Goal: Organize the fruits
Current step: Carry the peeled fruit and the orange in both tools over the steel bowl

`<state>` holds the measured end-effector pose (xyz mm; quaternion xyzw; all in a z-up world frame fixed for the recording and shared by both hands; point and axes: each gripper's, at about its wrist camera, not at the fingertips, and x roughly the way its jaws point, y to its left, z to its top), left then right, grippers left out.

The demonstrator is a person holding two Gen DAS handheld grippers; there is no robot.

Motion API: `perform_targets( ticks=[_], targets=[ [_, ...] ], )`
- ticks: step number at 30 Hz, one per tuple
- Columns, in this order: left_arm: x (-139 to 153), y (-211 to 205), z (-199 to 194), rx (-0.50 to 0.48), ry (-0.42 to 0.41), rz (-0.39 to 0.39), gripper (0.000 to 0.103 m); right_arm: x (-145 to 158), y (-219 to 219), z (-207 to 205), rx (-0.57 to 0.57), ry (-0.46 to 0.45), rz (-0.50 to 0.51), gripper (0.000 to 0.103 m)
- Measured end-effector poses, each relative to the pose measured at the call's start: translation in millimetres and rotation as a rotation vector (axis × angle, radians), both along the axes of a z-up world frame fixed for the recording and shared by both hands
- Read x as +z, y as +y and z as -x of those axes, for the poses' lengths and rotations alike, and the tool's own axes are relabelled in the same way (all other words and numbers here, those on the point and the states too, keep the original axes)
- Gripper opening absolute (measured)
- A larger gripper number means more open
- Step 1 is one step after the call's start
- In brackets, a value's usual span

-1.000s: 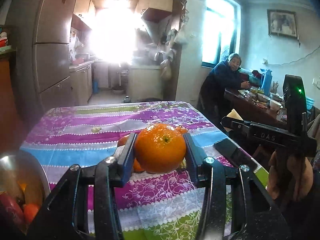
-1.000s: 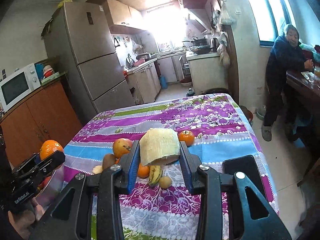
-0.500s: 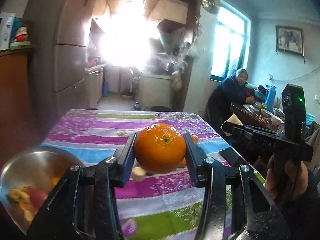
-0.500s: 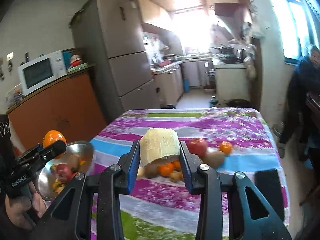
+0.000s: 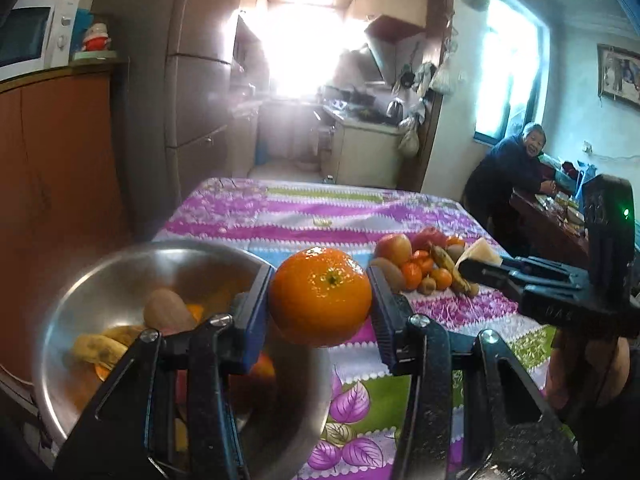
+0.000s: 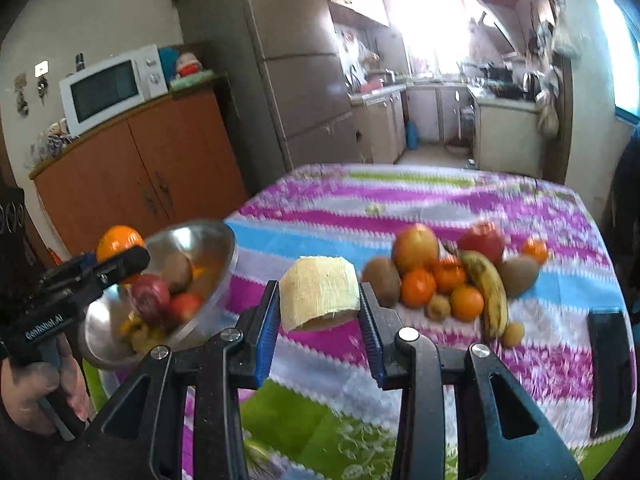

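My left gripper is shut on an orange, held above the right rim of a steel bowl that holds bananas, a kiwi and red fruit. My right gripper is shut on a pale yellow fruit chunk, raised over the tablecloth. In the right wrist view the bowl sits at the table's left edge with the left gripper and its orange beside it. A pile of fruit with apples, oranges, kiwis and a banana lies mid-table.
A striped purple tablecloth covers the table. A black phone lies near the right edge. A wooden cabinet with a microwave stands left, a fridge behind. A person leans at a far table on the right.
Both grippers swung left with their fruit. The bowl now fills the lower left of the left wrist view, with the orange above its rim; the fruit pile has shifted to the right.
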<state>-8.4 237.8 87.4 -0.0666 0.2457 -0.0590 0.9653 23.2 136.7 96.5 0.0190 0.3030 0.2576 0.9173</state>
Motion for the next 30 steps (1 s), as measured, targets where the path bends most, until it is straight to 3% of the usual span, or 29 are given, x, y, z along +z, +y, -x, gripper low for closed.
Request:
perform_targets(
  ticks=[5,17,30],
  targets=[
    [-9,-32,-8,-0.049,0.019,-0.042,0.046,-26,-25,-3,-0.031,0.043,-0.002,0.041],
    [-42,-67,-27,-0.107,0.126,-0.085,0.047,-73,-67,-16,-0.066,0.128,-0.153,0.041],
    [-53,-76,-34,-0.115,0.169,-0.097,0.046,-72,-72,-16,-0.064,0.124,-0.183,0.041]
  ],
)
